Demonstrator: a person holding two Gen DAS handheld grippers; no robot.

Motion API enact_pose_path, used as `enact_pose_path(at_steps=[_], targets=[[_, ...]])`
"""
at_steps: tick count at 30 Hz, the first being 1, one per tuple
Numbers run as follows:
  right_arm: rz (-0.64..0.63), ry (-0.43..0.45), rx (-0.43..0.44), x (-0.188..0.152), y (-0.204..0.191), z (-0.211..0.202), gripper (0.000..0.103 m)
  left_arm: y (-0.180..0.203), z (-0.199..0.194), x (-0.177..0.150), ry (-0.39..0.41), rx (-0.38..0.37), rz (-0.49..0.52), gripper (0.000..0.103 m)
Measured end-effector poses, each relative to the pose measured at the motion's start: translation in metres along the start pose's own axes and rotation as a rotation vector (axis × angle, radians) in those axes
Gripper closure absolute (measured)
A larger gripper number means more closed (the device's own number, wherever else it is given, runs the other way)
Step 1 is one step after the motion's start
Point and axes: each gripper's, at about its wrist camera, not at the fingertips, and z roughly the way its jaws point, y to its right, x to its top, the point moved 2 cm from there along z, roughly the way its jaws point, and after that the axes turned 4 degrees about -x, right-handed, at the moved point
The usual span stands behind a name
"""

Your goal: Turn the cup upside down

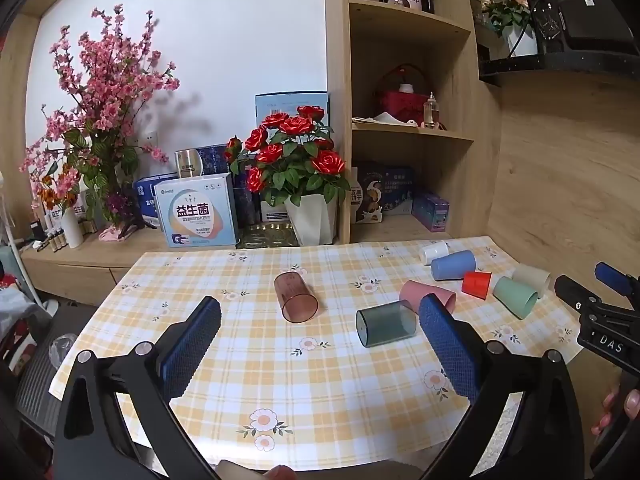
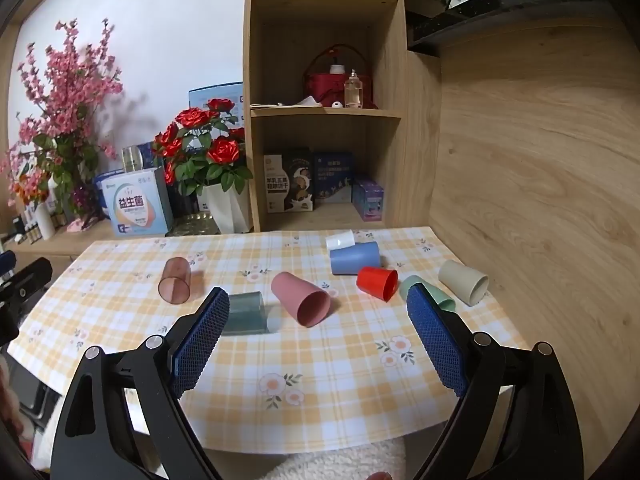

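Your pink plastic cup (image 2: 301,299) lies on its side mid-surface, with a translucent grey-green tumbler (image 2: 245,313) just left. Your right hand-held gripper (image 2: 318,304) and left hand-held gripper (image 1: 320,316) hover gaping, empty, above the yellow plaid surface (image 2: 320,400).

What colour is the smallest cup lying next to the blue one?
White, clearest in the right wrist view.
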Motion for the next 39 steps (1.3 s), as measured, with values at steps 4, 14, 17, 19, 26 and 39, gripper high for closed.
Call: enact_pose_path(at_steps=[4,14,17,19,26,39], targets=[[0.000,0.000,0.000,0.000,0.000,0.000,0.016,0.000,0.000,0.001,0.005,0.001,-0.002,0.006],[0.001,0.002,0.000,0.000,0.001,-0.001,0.016,-0.003,-0.005,0.003,0.015,0.005,0.003,0.006],[0.002,0.002,0.001,0.000,0.001,-0.001,0.016,-0.004,-0.004,0.002,0.017,0.006,0.003,0.006],[0.000,0.001,0.001,0.001,0.001,-0.001,0.016,-0.005,-0.004,0.003,0.018,0.005,0.002,0.006],[-0.008,0.003,-0.005,0.002,0.005,0.003,0.016,-0.002,-0.009,0.004,0.017,0.007,-0.006,0.006],[-0.013,0.006,-0.006,0.002,-0.002,-0.003,0.016,-0.006,-0.007,0.002,0.013,0.008,-0.013,0.006]])
